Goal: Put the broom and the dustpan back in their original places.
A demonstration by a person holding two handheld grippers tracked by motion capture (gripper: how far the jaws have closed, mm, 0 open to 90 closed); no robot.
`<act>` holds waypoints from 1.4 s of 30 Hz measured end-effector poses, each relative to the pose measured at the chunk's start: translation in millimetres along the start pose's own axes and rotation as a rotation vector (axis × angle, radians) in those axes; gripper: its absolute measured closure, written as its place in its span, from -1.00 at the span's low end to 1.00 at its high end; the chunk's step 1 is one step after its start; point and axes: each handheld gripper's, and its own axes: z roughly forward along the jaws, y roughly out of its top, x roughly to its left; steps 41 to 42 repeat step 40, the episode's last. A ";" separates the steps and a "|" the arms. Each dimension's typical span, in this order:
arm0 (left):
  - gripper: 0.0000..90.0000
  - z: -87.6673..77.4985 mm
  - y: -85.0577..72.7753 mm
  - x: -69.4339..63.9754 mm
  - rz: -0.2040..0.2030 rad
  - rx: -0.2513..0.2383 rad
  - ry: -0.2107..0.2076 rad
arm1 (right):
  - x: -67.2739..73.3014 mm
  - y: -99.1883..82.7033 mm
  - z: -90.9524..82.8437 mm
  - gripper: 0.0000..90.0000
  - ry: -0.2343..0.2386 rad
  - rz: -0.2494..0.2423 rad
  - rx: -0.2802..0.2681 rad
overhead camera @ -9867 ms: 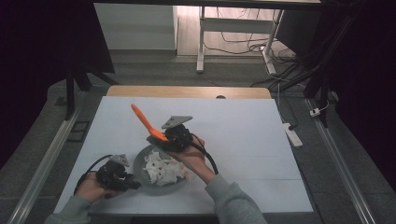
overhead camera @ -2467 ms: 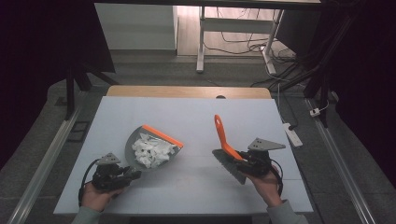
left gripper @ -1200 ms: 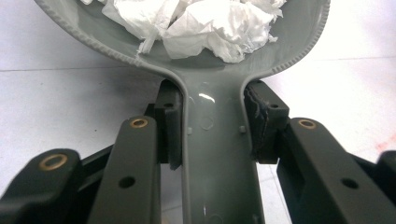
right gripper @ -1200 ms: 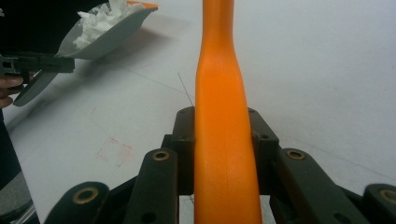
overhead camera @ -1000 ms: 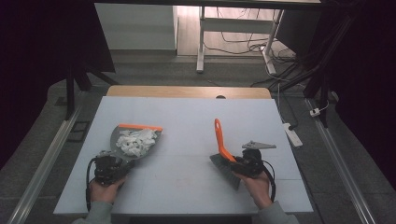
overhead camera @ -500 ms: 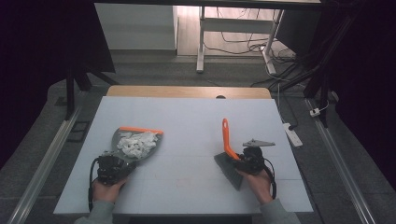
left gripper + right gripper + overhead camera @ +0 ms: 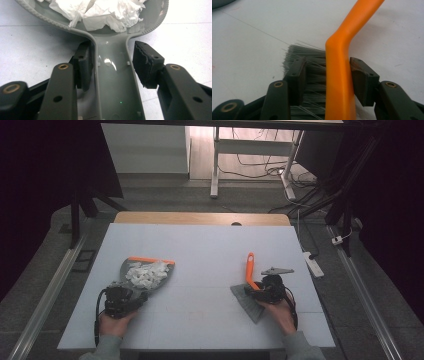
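Observation:
A grey dustpan [image 7: 127, 270] with an orange lip lies on the white table at the left, holding a heap of white paper scraps [image 7: 147, 272]. My left gripper [image 7: 122, 299] sits at its handle. In the left gripper view the handle [image 7: 112, 80] runs between the jaws: the left pad [image 7: 83, 65] touches it and the right pad [image 7: 147, 62] stands a little off, so the gripper [image 7: 111, 57] is open. At the right, my right gripper [image 7: 260, 290] is shut on a brush [image 7: 249, 265] with an orange handle and grey bristles [image 7: 312, 72], which rests on the table.
The wooden far edge of the table [image 7: 200, 218] lies beyond both tools. A white power strip [image 7: 310, 264] lies on the floor off the right edge. A desk frame and cables [image 7: 260, 160] stand farther back.
The brush's orange handle has swung from leaning left to pointing straight away. The dustpan has come to rest at the left, with its scraps still inside.

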 end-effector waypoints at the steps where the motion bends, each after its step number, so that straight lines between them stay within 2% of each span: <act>1: 0.08 -0.2 0.0 0.3 0.000 0.000 -0.001 | 1.2 -0.1 0.6 0.06 -0.039 -0.028 -0.003; 2: 0.06 -0.4 0.1 0.5 0.000 0.000 0.000 | 2.2 0.0 0.2 0.06 -0.051 -0.040 -0.015; 6: -0.10 -3.7 0.3 0.6 0.006 -0.017 0.004 | 2.1 0.4 0.2 0.05 -0.052 -0.042 -0.007; 9: -0.22 -10.3 0.1 -0.2 0.037 -0.036 0.003 | 2.4 0.7 -3.7 0.04 -0.064 -0.050 -0.030; 13: -0.26 -20.6 0.4 0.5 0.098 -0.058 -0.015 | 5.4 0.3 -14.1 0.04 -0.068 -0.093 -0.070; 18: -0.28 -29.1 -0.7 3.5 0.131 -0.048 -0.037 | 7.6 -3.0 -24.0 0.07 -0.043 -0.151 -0.105; 22: -0.27 -38.4 -5.0 3.0 0.190 -0.048 -0.058 | 9.7 -8.2 -32.3 0.07 -0.007 -0.193 -0.122; 26: -0.23 -45.9 -4.4 3.8 0.267 -0.079 -0.114 | 10.1 -15.4 -42.3 0.08 -0.004 -0.244 -0.129; 29: -0.23 -44.8 -2.3 3.9 0.315 -0.075 -0.152 | 6.3 -16.9 -46.5 0.08 0.005 -0.255 -0.138; 33: -0.23 -42.1 -1.1 4.8 0.336 -0.072 -0.181 | 6.7 -19.1 -48.8 0.08 0.033 -0.276 -0.150; 37: -0.24 -41.7 -0.7 5.3 0.346 -0.078 -0.198 | 8.8 -20.8 -54.0 0.09 0.028 -0.295 -0.182; 42: -0.24 -40.7 -0.7 5.4 0.346 -0.076 -0.201 | 9.0 -22.3 -55.6 0.09 0.020 -0.308 -0.188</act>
